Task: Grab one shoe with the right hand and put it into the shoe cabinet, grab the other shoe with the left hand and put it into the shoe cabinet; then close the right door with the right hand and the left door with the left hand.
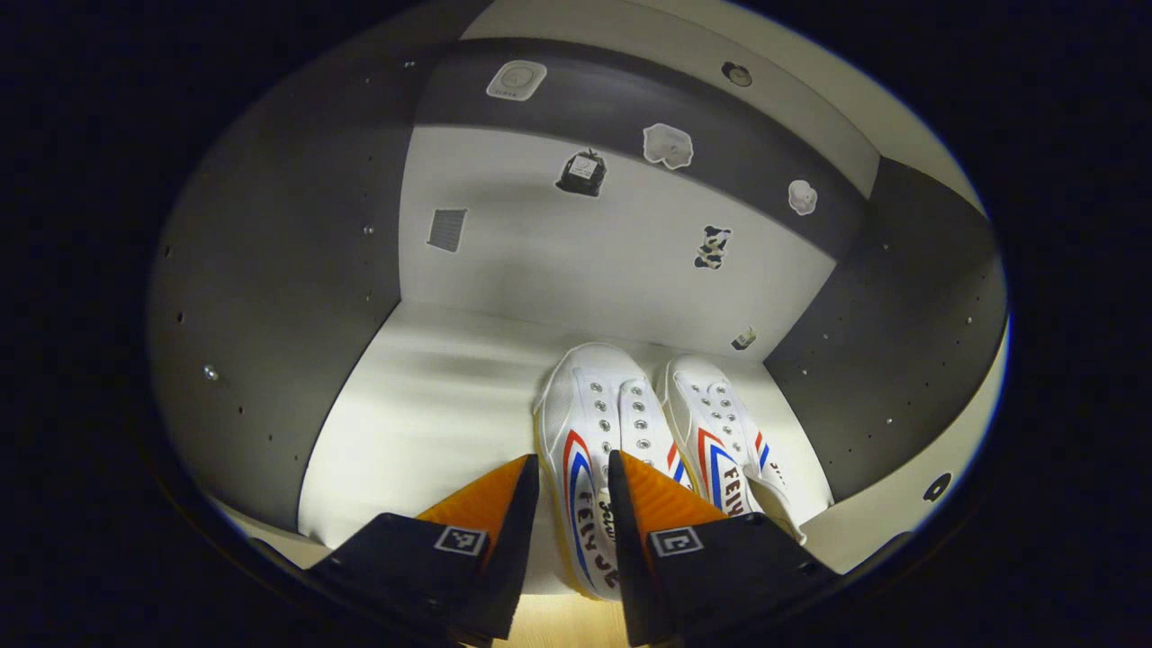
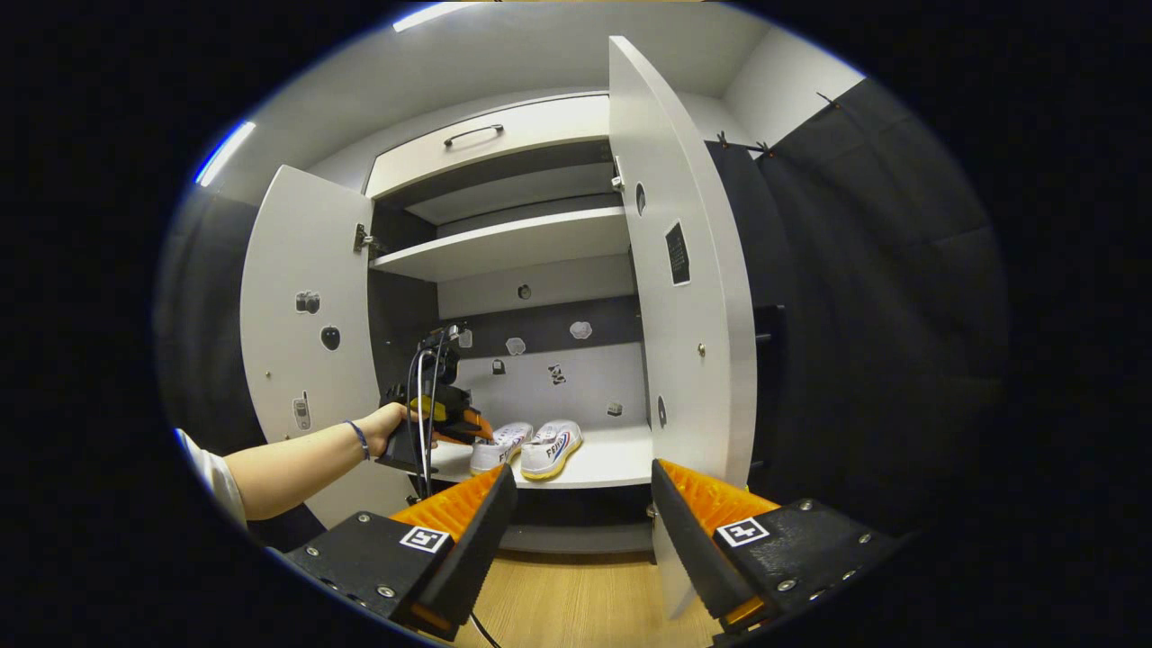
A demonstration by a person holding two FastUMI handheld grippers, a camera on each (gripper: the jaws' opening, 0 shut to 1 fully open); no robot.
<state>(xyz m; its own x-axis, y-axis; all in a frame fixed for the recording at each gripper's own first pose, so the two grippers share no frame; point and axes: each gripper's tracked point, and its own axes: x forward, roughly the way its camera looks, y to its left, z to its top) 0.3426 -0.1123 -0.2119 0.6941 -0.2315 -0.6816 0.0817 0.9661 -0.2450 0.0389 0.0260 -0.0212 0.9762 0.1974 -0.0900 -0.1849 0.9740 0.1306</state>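
The left gripper (image 1: 573, 468) is being held forward by an outstretched hand (image 2: 389, 429), fingers parted; the right gripper (image 2: 583, 486) is being held back, fingers apart.

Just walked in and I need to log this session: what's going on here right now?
A person is putting a pair of shoes away in a shoe cabinet with a gripper in each hand. Both shoes sit side by side on the lower shelf: the left shoe and the right shoe. The left gripper has its jaws open just in front of the left shoe, not gripping it. The right gripper waits farther out, open and empty. The left door and the right door are both wide open.
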